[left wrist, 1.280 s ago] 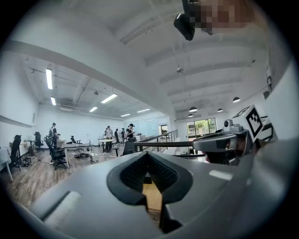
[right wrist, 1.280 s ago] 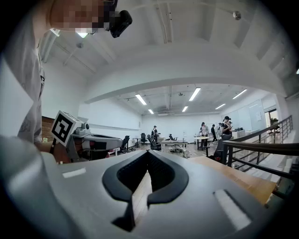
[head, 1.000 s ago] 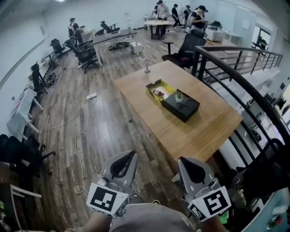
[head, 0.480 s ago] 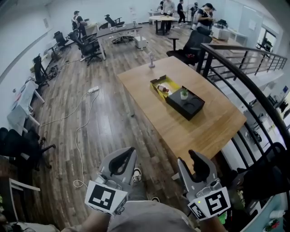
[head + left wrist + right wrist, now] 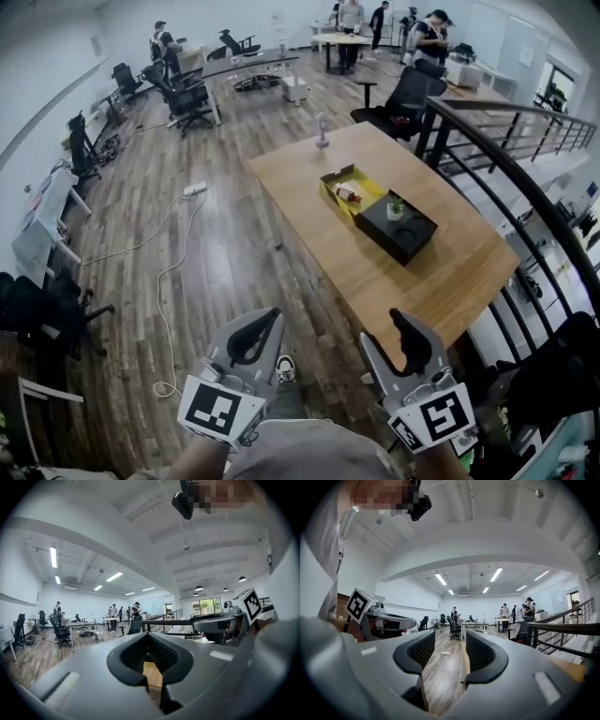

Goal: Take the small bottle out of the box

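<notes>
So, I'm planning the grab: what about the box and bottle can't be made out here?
Small bottle, head view: too small for shape or cap.
Yellow box, head view: too small to tell what else it holds.
Gripper views: left gripper and right gripper block box and bottle.

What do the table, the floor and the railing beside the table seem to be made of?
Table: light wood or veneer, smooth matt top, faint grain. Floor: darker wood-look planks with visible seams and slight sheen; solid wood or laminate, unclear. Railing: probably dark painted metal, thin straight bars.
</notes>
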